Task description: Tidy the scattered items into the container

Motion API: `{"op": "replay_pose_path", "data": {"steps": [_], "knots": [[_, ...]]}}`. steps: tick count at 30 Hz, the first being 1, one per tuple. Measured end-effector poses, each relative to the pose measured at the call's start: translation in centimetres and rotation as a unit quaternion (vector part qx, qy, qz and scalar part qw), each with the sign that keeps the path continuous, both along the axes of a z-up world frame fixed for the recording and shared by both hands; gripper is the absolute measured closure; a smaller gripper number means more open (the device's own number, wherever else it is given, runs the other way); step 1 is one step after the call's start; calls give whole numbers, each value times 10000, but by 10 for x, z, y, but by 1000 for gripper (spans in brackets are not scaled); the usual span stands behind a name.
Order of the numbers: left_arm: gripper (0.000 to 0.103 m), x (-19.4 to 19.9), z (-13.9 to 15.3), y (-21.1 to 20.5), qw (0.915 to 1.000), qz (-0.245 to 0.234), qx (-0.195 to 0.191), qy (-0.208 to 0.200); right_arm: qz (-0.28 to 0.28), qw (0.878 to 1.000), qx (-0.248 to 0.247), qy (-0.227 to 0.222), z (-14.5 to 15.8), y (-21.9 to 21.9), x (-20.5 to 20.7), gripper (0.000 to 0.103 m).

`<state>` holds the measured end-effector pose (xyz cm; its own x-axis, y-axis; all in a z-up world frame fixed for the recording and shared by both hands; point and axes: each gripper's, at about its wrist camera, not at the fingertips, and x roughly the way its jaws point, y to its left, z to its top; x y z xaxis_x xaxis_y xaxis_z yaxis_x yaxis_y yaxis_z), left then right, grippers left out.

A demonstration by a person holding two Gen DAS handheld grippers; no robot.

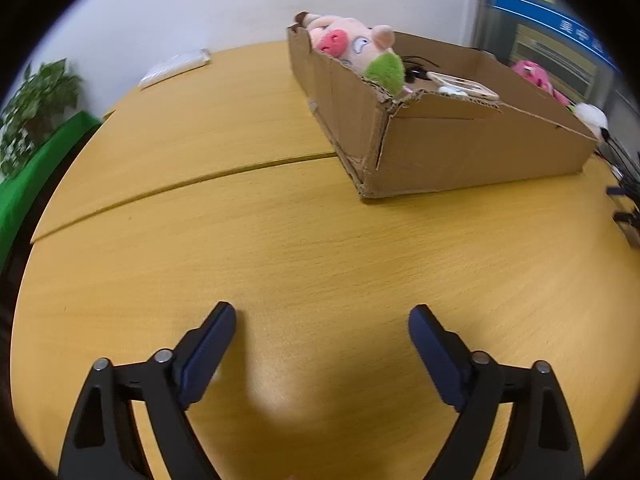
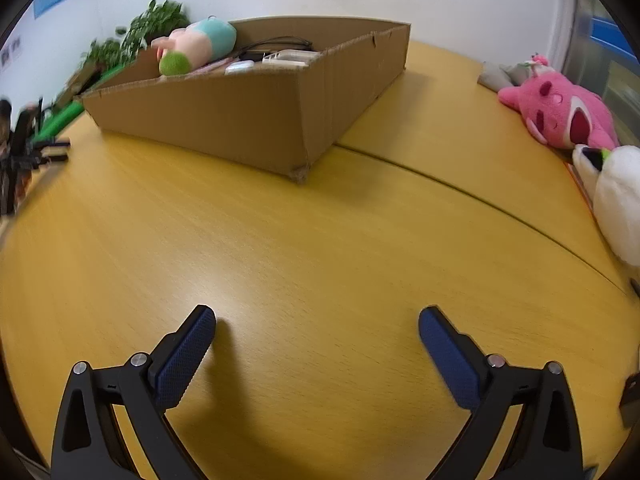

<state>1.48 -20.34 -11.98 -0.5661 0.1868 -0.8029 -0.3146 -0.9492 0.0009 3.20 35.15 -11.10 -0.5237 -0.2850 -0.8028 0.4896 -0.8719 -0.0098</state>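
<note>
Left wrist view: your left gripper point(image 1: 322, 316) hangs wide open and empty over the table point(image 1: 280, 248). The cardboard box point(image 1: 460, 152) already holds a pig plush point(image 1: 356, 46). Your right gripper point(image 2: 317, 318) is equally wide and empty; I judge you're between picks, so reach right for the pink plush point(image 2: 560, 114).

The cardboard box point(image 1: 460, 148) stands on the bench point(image 1: 280, 240), ahead and to the right of the left tool point(image 1: 322, 316). A pig plush point(image 1: 356, 50) lies in the box at its far left corner, with a cable point(image 1: 420, 65) and flat packets point(image 1: 464, 86) beside it. From the right tool point(image 2: 316, 320), the box point(image 2: 248, 120) sits ahead left; a bear plush point(image 2: 560, 116) and a second plush point(image 2: 618, 200) lie on the bench at far right, well apart from the box
</note>
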Motion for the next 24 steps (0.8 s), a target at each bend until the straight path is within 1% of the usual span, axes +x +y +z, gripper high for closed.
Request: {"op": "replay_pose_path", "data": {"steps": [3,7,11,14,17,20,24], "knots": [[0,-12,-1,-1,9998,-202,-29,-33,16,10000,14,19,2,-1,-7,0],[0,-24,-5,-6,9998,-221,-14,-29,119,9999,11,29,1,-1,-13,0],[0,-28,-5,-8,9994,-335,-12,-39,251,9997,20,53,-1,-3,-8,0],[0,-27,-3,-9,9991,-422,-6,-43,435,9990,12,55,-2,-9,-9,0],[0,-35,-1,-8,9975,-705,-11,-50,648,9979,20,59,-3,-16,-14,0],[0,-46,-1,-2,9953,-966,-14,-47,1008,9949,24,50,-2,-26,-22,0],[0,-57,-1,3,9941,-1087,-8,-51,1257,9921,20,43,-2,-36,-35,0]]}}
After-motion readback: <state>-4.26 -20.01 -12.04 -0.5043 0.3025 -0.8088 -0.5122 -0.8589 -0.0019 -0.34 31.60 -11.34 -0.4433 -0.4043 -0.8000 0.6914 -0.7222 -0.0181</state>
